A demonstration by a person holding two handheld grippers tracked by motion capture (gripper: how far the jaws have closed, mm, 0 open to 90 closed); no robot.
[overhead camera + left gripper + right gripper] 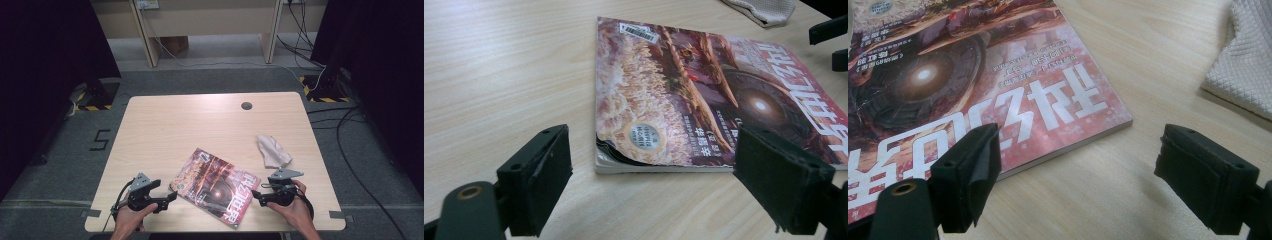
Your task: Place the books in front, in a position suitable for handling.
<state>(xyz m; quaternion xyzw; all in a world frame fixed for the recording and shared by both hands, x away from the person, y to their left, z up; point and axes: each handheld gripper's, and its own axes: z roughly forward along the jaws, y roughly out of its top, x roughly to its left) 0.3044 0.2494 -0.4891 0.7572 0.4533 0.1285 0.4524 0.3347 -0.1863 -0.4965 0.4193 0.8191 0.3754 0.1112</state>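
Observation:
A closed magazine (216, 186) with a reddish cover and large white characters lies flat and skewed on the wooden table (200, 125), near its front edge. My left gripper (171, 198) rests low on the table just left of the magazine's near corner, open, nothing between its jaws. In the left gripper view the magazine (704, 95) lies right ahead of the open left gripper (651, 185). My right gripper (257, 196) sits at the magazine's right corner, open and empty. The right gripper view shows that corner of the magazine (973, 85) ahead of the right gripper (1075, 182).
A crumpled white cloth (273, 151) lies on the table behind the right hand; it also appears as the cloth (1245, 65) at right. A round cable hole (246, 105) sits near the table's far edge. Cables and desk legs stand on the floor beyond.

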